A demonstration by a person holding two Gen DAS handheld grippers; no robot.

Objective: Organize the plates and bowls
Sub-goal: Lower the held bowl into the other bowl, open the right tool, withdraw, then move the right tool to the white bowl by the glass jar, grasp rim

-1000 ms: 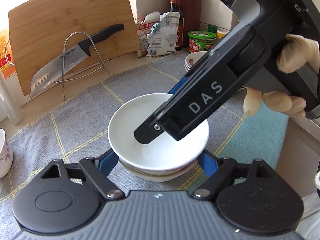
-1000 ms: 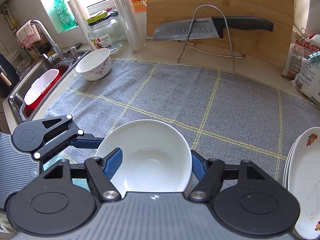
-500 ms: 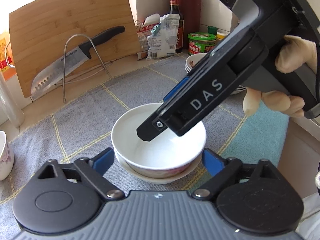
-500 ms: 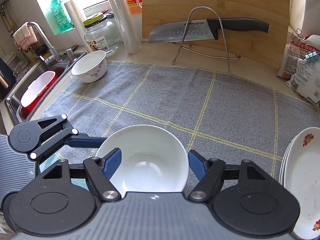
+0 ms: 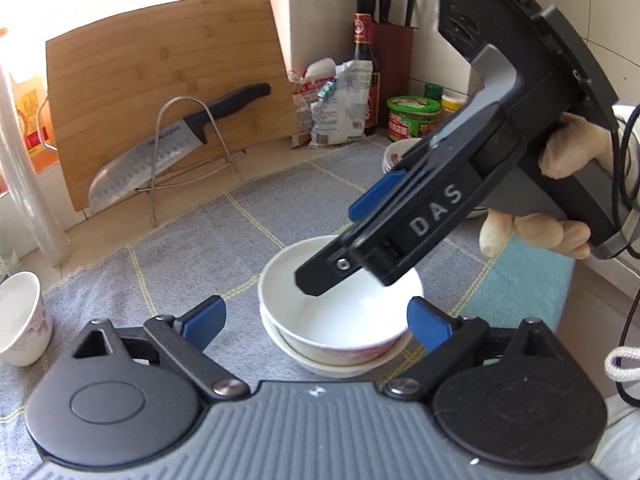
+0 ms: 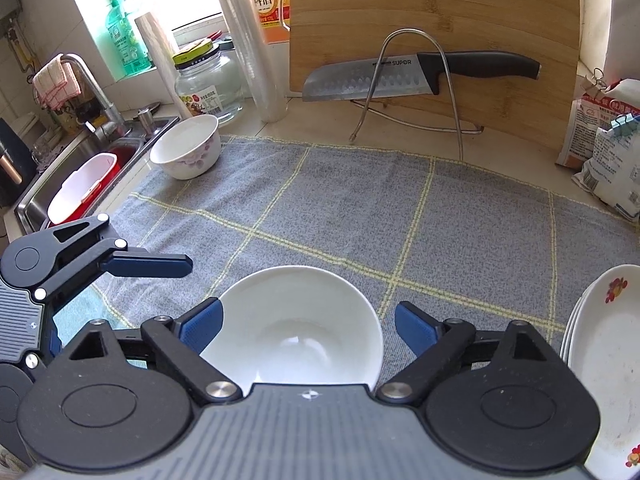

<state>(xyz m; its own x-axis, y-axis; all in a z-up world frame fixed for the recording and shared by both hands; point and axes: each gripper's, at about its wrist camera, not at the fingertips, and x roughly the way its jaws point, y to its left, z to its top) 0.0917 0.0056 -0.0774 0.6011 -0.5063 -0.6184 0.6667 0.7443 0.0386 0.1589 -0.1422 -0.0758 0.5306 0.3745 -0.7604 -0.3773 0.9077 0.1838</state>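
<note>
Overhead, daylight from the window falls on a kitchen desk (image 6: 500, 148) covered by a grey checked cloth (image 6: 360, 208). Two white bowls (image 5: 340, 312) sit nested on it. Left tongs (image 5: 316, 326) stand wide, empty; right tongs (image 6: 308, 322) are opening, clear of the rim.

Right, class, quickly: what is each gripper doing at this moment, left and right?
Left gripper: open, pads clear of the stacked white bowl, holding nothing.
Right gripper: jaws opening, bowl between them, pads off it.
</note>
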